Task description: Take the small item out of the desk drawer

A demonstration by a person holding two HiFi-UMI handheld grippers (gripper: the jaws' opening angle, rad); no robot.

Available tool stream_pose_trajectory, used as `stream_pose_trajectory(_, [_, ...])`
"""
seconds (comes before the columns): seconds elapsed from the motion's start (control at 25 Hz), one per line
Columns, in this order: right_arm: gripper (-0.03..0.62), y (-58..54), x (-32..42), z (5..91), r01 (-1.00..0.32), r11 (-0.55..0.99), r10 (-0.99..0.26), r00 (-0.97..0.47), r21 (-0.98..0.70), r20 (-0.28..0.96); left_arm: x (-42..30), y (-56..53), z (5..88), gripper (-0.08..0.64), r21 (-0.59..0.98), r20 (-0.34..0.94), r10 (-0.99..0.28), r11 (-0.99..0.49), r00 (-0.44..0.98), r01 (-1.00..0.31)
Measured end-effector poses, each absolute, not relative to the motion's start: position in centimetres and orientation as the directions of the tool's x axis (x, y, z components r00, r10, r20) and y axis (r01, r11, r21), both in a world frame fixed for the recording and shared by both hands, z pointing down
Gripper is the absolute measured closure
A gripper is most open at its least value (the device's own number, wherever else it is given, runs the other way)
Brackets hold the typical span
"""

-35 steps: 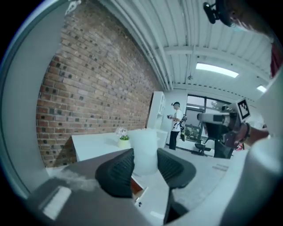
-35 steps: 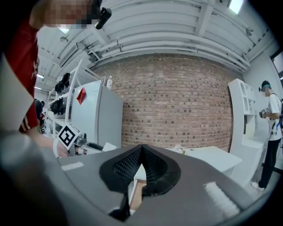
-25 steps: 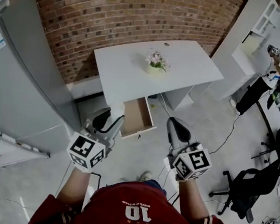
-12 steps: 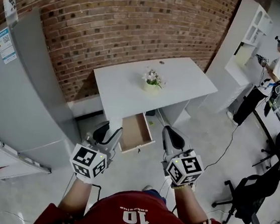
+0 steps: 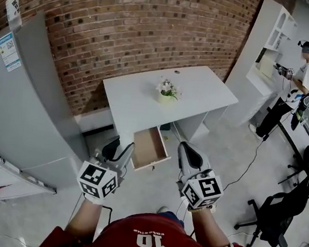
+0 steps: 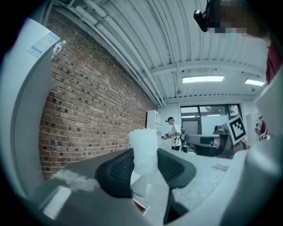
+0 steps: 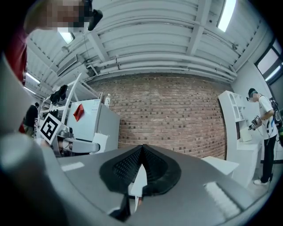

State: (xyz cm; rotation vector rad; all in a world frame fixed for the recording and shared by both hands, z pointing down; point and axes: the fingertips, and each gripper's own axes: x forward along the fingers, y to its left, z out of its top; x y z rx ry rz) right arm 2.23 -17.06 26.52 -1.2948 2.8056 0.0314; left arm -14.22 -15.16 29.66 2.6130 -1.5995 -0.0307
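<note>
2 grippers are held out in front of a white desk (image 5: 140,99) that stands against a red brick wall (image 5: 127,27). At the far left is a tall, smooth grey cabinet (image 5: 27,110) with paper labels on it.

The left gripper (image 5: 118,156) is clenched on the small item (image 6: 144,148), a white block wedged between the 2 dark ribbed pads and touching both. In the left gripper view its long axis stands upright. Its lower end sits down between the pads and its top end pokes up past them. The block is pale with straight sides and a rough, fuzzy top edge. The head view does not show it clearly.

The item is out of the drawer (image 5: 147,144), which is pulled out of the desk just right of this gripper. The drawer is a shallow box with white walls and a bare brown wooden floor. A small pot of flowers (image 5: 167,91) stands on the flat desktop.

The right gripper (image 7: 141,165) is closed on itself, its ribbed pads meeting at the tips with nothing held.

Further right are a white shelf unit (image 5: 265,44), a person (image 5: 293,87) standing at it, and a black office chair (image 5: 277,213).
</note>
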Motion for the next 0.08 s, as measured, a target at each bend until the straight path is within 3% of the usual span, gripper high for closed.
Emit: stream_pose_trajectory(0.08, [0.595, -16.90, 2.24, 26.58, -0.762, 0.647, -0.761, -0.646, -0.006, -0.055, -14.13, -14.99, 29.71, 0.391, 0.074, 0.022, -0.888, -0.456, 0.459, -0.887])
